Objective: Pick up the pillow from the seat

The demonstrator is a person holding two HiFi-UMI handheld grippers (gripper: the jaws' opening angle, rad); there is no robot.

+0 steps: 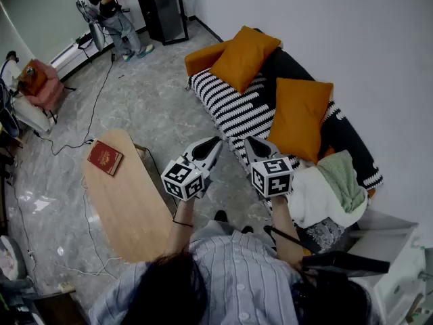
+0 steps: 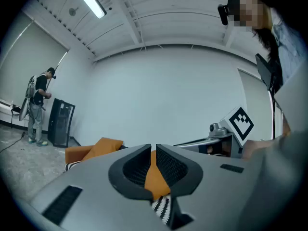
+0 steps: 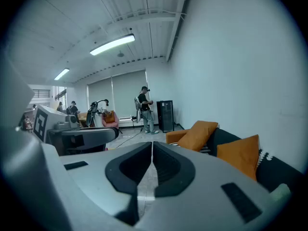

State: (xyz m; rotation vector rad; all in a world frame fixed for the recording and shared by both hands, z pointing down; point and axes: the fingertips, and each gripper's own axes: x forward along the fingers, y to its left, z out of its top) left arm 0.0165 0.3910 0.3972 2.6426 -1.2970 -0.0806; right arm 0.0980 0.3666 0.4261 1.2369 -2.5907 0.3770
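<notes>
Two orange pillows lean on the sofa's back: a far pillow (image 1: pixel 245 56) (image 3: pixel 202 134) and a near pillow (image 1: pixel 300 117) (image 3: pixel 240 155). The seat (image 1: pixel 230 103) under them has a black-and-white striped cover. My left gripper (image 1: pixel 215 143) and right gripper (image 1: pixel 252 143) hover side by side in front of the sofa, short of the near pillow and touching nothing. Both are shut and empty. In the left gripper view the shut left gripper (image 2: pixel 153 150) points at the orange near pillow (image 2: pixel 155 177). The right gripper (image 3: pixel 152 146) points along the room with the sofa to its right.
A long wooden table (image 1: pixel 128 195) with a red book (image 1: pixel 105 157) stands to my left. A white and green blanket (image 1: pixel 331 188) lies heaped on the sofa's near end. A person (image 1: pixel 111 12), a black cabinet (image 1: pixel 161 9) and a pink chair (image 1: pixel 40 83) are at the far side; cables cross the floor.
</notes>
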